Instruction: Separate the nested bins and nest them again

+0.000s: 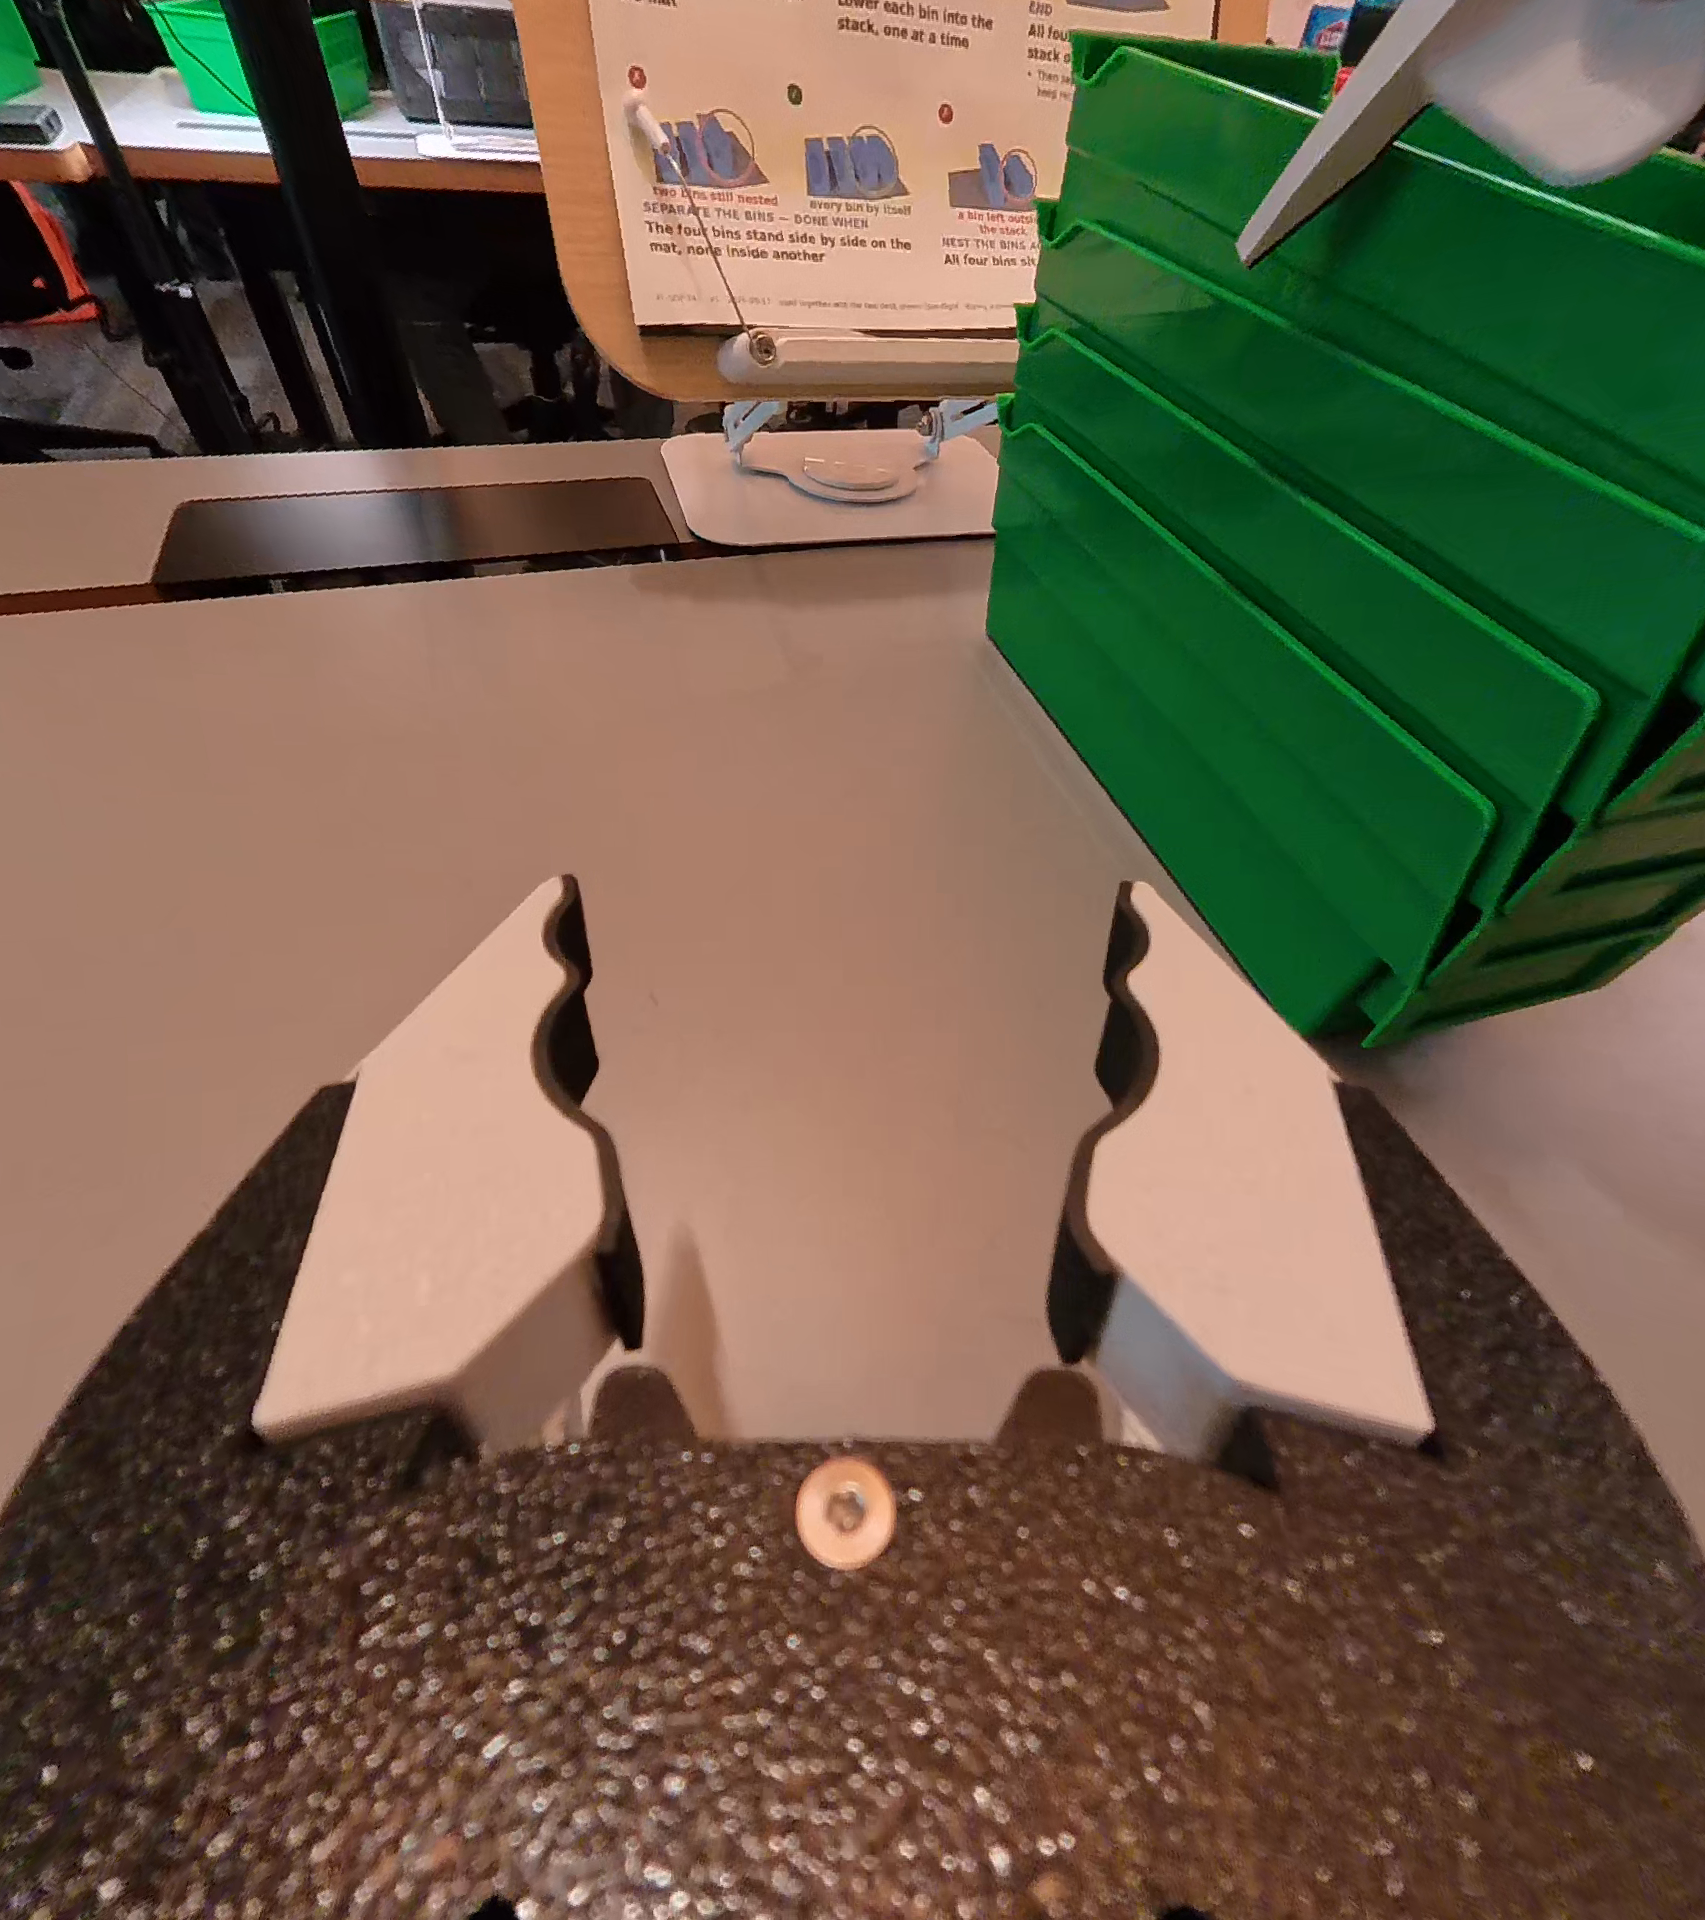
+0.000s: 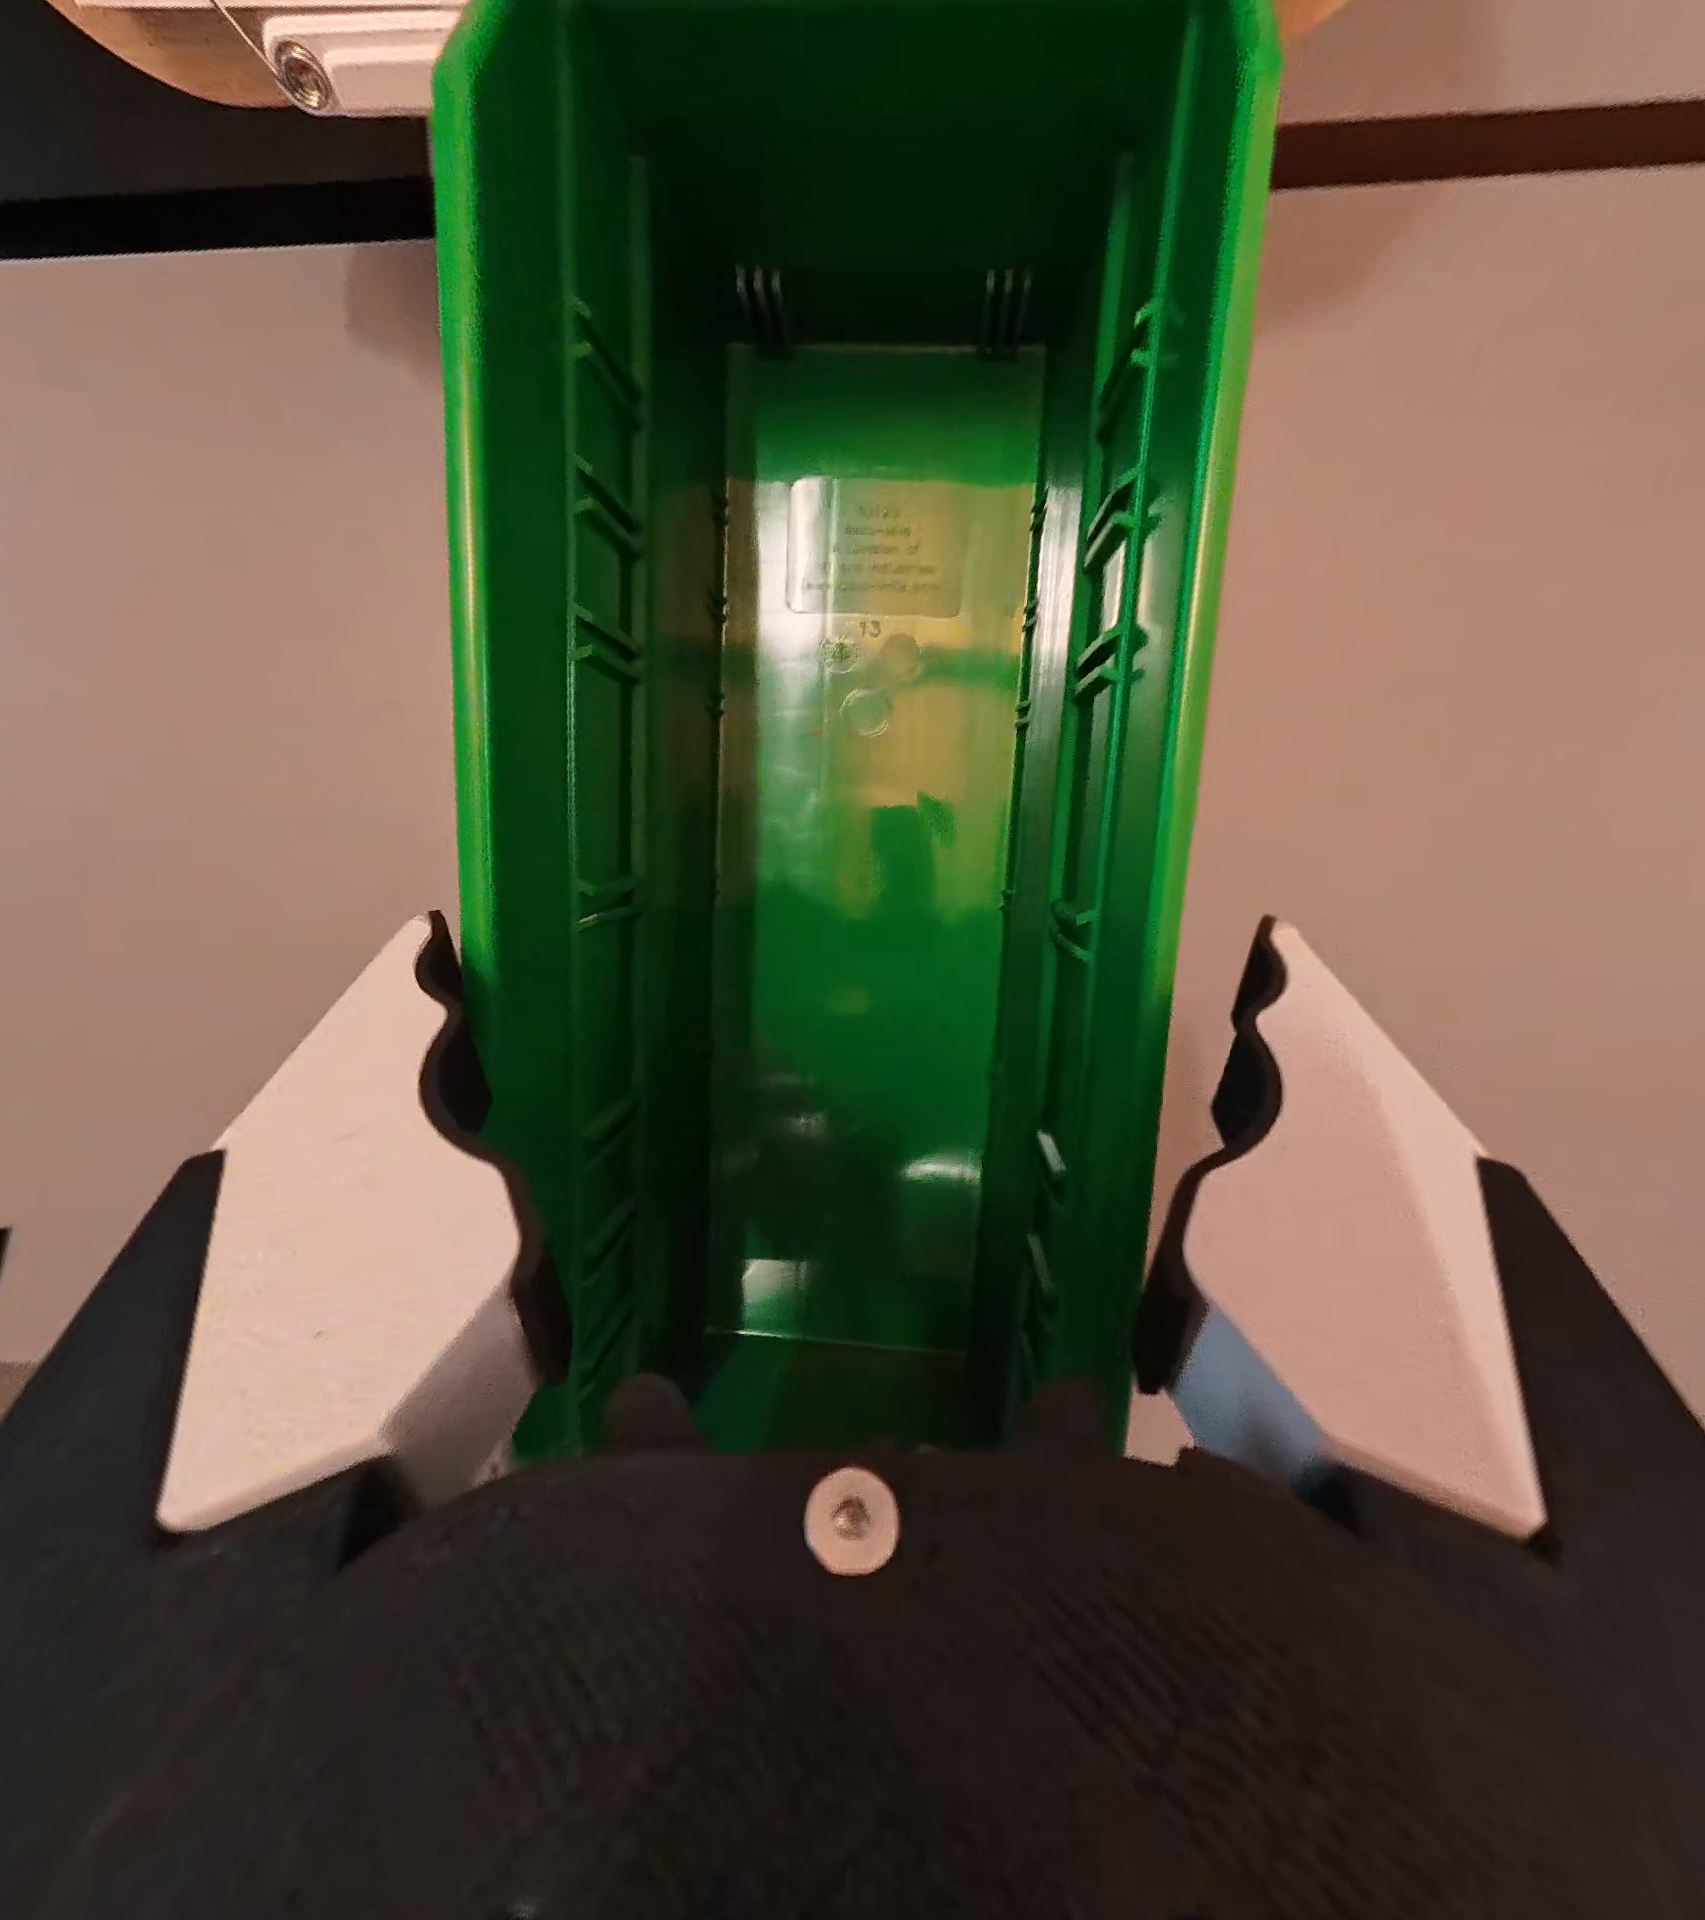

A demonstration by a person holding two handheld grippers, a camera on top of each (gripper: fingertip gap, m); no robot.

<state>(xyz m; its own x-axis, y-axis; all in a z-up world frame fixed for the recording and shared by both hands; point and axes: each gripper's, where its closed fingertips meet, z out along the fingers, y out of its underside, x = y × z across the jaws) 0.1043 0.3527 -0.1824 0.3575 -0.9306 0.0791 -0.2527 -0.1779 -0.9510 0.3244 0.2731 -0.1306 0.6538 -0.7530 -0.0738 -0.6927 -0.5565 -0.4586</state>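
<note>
A stack of nested green bins (image 1: 1347, 623) stands on the grey table at the right of the left wrist view. My left gripper (image 1: 846, 888) is open and empty, low over the table to the left of the stack. My right gripper (image 2: 850, 923) is open and looks down into the top bin (image 2: 879, 727), one finger on each side of its long walls. The left pad lies against the bin's left wall; a small gap shows at the right pad. One right finger (image 1: 1326, 156) shows over the stack's top in the left wrist view.
An instruction sheet on a wooden board (image 1: 827, 156) stands on a white stand (image 1: 827, 488) at the table's back edge, just behind the stack. A black inset panel (image 1: 412, 530) lies at the back left. Other tables with green bins (image 1: 256, 52) stand beyond.
</note>
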